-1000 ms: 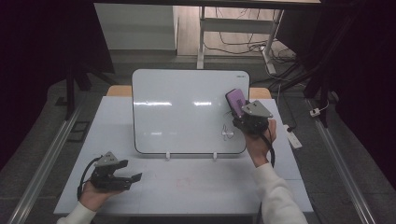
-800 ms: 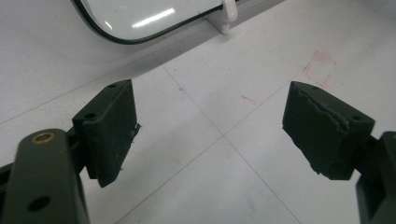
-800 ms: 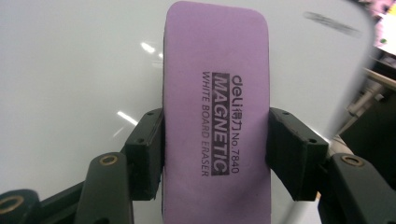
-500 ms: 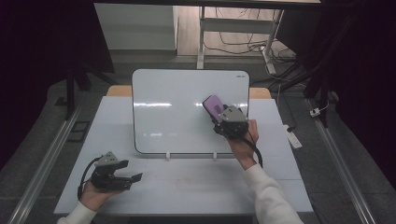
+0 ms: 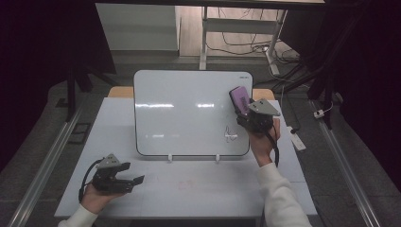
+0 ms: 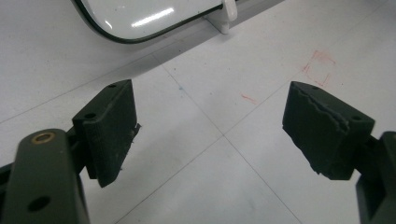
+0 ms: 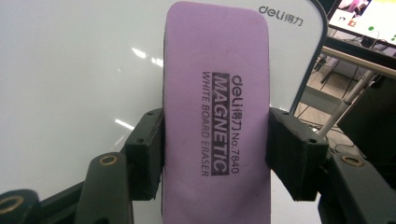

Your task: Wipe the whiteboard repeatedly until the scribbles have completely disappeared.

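A: Where's the eraser [image 7: 217, 112]?
B: Right of frame centre, clamped in my right gripper [image 5: 248, 113] at the whiteboard [image 5: 189, 113]. Left gripper [image 5: 128, 182] idles, jaws wide.
A: Advice?
B: I'd press flat over the mark [image 5: 230, 135].

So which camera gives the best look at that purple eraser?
The right gripper view: the purple eraser is seen close up, clamped between the right tongs, its printed label readable. The high view shows it small, held against the whiteboard. The left gripper view looks at the table.
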Available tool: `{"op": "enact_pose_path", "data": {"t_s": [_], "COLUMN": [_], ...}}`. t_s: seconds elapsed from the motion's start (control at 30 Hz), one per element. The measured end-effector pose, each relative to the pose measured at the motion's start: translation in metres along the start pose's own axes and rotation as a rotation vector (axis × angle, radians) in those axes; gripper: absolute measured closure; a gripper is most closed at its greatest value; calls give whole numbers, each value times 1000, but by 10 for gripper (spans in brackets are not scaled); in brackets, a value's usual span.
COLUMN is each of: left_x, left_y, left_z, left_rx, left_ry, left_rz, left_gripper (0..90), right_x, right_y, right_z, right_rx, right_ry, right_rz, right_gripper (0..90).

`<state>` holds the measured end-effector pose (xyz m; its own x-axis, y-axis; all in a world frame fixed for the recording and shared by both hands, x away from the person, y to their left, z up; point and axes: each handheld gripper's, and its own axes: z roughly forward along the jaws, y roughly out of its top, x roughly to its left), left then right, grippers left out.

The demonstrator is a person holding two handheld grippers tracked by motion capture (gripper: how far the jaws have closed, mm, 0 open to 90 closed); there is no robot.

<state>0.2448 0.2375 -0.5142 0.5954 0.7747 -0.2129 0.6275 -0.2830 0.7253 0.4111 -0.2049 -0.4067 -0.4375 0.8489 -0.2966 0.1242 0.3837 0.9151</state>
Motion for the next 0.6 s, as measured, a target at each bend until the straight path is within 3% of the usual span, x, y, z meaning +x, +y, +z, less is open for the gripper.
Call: {"op": "enact_pose_path", "data": {"t_s": [0.2,0.43,0.5,0.53,0.6], "left_x": [0,0,0,0,0], "left_y": [0,0,0,0,0], "left_z": [-1,-1,-2,-2,-3], "left_rx": [-2,-6,-8,-8,-9], "left_ry": [0,-5,-6,-7,-7], "left_rz": [2,2,4,4,4], "left_gripper": [186,186,186,186,186], "right_x": [15,62,71,71,63], "right_y": [4,3,3,3,3], "right_z": [5,13,14,14,13], "right_rx": [-7,15,22,25,15], "right_ry": [44,117,102,101,103], "right_rz": [-43,-152,-203,-207,-165], "right_gripper": [406,406,406,406,406]}}
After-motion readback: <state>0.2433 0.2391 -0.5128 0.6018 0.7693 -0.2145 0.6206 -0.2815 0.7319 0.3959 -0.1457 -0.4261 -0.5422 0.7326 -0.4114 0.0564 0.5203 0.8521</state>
